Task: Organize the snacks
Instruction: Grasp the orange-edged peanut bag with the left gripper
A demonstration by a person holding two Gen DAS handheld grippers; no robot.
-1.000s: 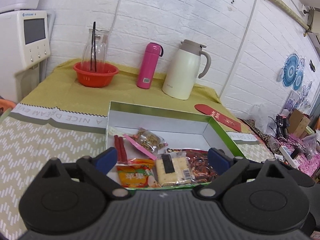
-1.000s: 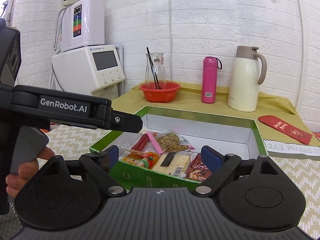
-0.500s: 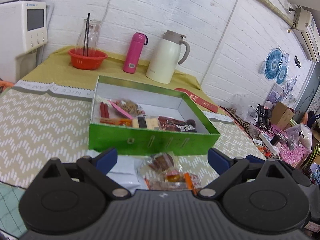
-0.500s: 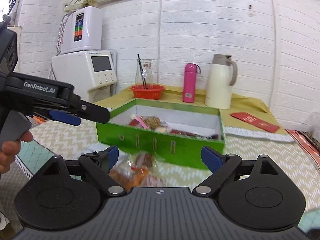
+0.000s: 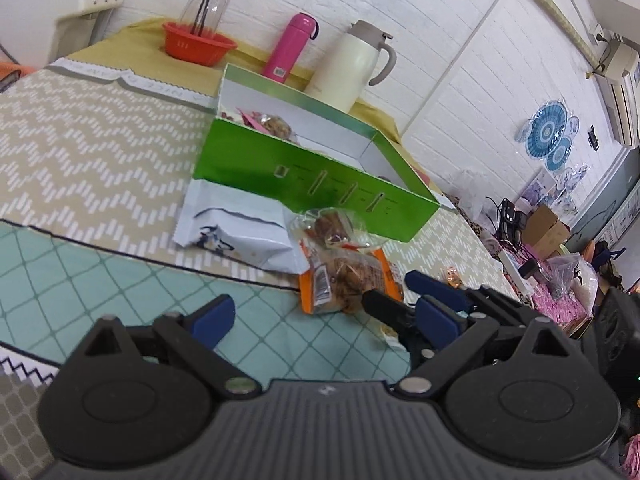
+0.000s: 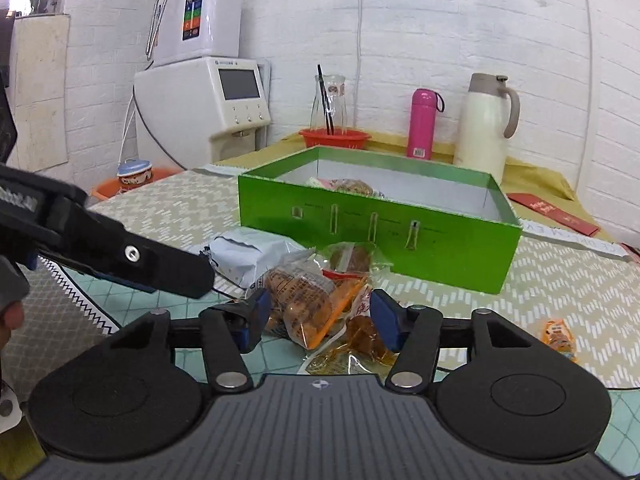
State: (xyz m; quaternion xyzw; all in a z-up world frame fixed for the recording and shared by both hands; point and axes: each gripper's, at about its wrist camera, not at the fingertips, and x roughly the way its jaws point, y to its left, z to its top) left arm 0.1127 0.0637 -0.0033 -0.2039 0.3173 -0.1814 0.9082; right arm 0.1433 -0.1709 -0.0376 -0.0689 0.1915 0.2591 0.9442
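Observation:
A green box (image 5: 320, 184) (image 6: 376, 236) stands open on the table with several snacks inside. In front of it lie a white-blue pouch (image 5: 240, 228) (image 6: 248, 256), a clear pack of brown snacks (image 5: 332, 224) (image 6: 352, 258) and an orange pack (image 5: 344, 280) (image 6: 308, 304). My right gripper (image 6: 322, 316) is low over the table, its jaws closing with the orange pack between the pads. The pads flank the pack without clearly pressing it. My left gripper (image 5: 324, 318) stands open just short of the same pack, nothing between its fingers. One of its fingers (image 6: 172, 268) reaches in from the left.
A small orange snack (image 6: 556, 332) lies alone at the right. Behind the box stand a red bowl (image 6: 334, 138) with a glass carafe, a pink bottle (image 6: 424, 122) and a white jug (image 6: 486, 120). A water dispenser (image 6: 208, 104) is at the back left.
Both grippers drew back from over the box and sank toward the packs in front of it. The right jaws have narrowed around the orange pack. The left view has tilted.

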